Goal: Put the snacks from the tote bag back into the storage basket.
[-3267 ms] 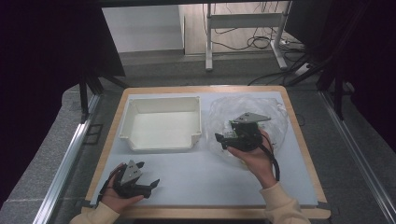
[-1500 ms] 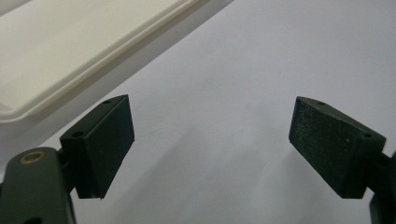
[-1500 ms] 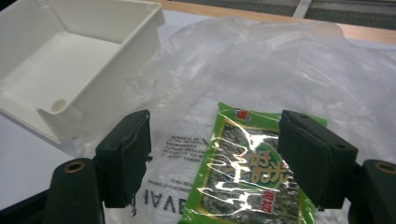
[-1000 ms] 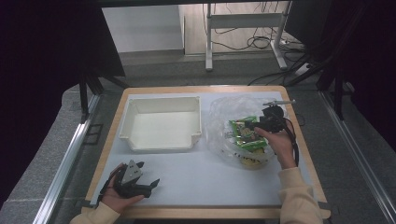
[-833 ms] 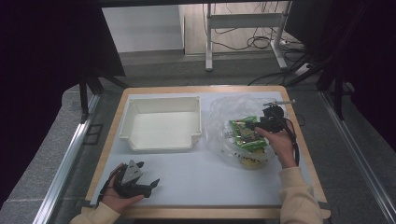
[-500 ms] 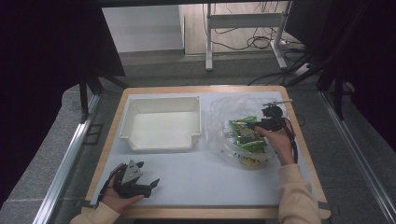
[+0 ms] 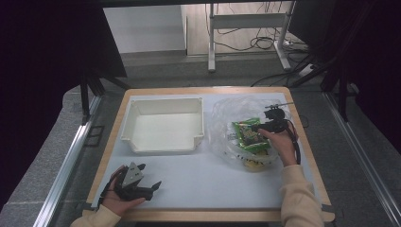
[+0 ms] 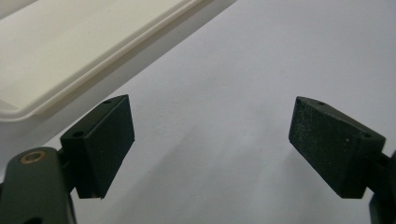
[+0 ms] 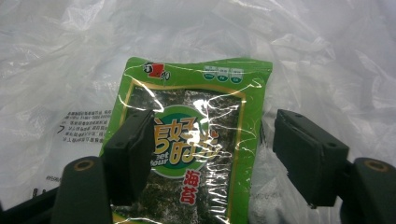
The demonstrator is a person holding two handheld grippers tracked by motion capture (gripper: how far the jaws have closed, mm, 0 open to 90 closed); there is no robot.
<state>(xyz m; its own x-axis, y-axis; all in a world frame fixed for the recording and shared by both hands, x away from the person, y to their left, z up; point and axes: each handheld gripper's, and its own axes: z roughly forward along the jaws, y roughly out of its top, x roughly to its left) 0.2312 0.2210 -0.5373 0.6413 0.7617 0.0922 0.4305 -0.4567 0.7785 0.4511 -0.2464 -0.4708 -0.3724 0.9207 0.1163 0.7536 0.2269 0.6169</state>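
The bench [image 7: 208,194] occupies the centre of the high view, with a white mat inside a wooden border. An empty white tray [image 7: 163,125] sits at the upper left of the mat. A crumpled clear bag [image 7: 227,111] lies at the upper right, just beside the tray. A green packet [image 7: 248,135] lies on the bag, and something yellow shows below it. The right hand-held gripper [image 7: 259,128] is at the right of the frame, its jaws pointing left at the packet. In the right gripper view, the jaws stand open over the packet [image 9: 196,149], one over its left part and one just off its right edge; contact with it cannot be determined. The left hand-held gripper [image 7: 152,188] rests at the lower left of the mat, well apart from the bag. In the left gripper view, its jaws are spread wide over bare mat, with the tray rim [image 8: 93,70] at the upper left.
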